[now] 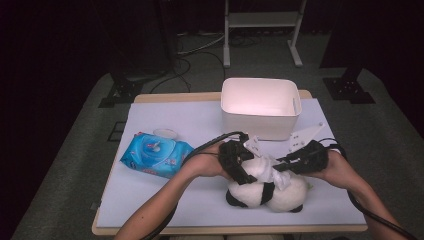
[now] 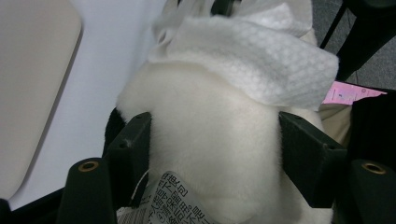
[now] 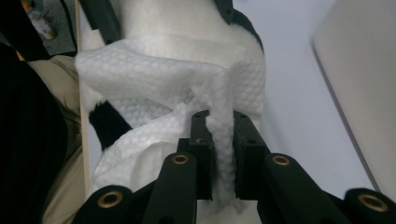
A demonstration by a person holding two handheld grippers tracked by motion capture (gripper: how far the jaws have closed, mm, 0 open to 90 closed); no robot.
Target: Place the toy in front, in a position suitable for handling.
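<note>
White plush: a panda toy (image 1: pixel 265 190) lies at the near middle of the table (image 1: pixel 165 200), just in front of the white bin (image 1: pixel 260 107), with a pack of wipes (image 1: pixel 156 155) well off to its left.

Item one, left gripper (image 1: pixel 239 162): its jaws stand apart on either side of the toy's pale body and press into the fur, holding it steady.

Item two, right gripper (image 3: pixel 219 140): its jaws are pressed together on a twisted fold of a white wipe (image 3: pixel 154 70), which drapes over the toy's back.

Handling note: we judge the step to be wiping the toy. We would keep the left grip firm but not crushing, draw the wipe along the fur in short strokes, and keep the pinched fold deep between the pads so it does not slip out.

Not legible: the toy's face is turned away or covered; the printed tag (image 2: pixel 175 203) is cut off at the frame edge; how much of the wipe is in contact with the fur we cannot tell.
</note>
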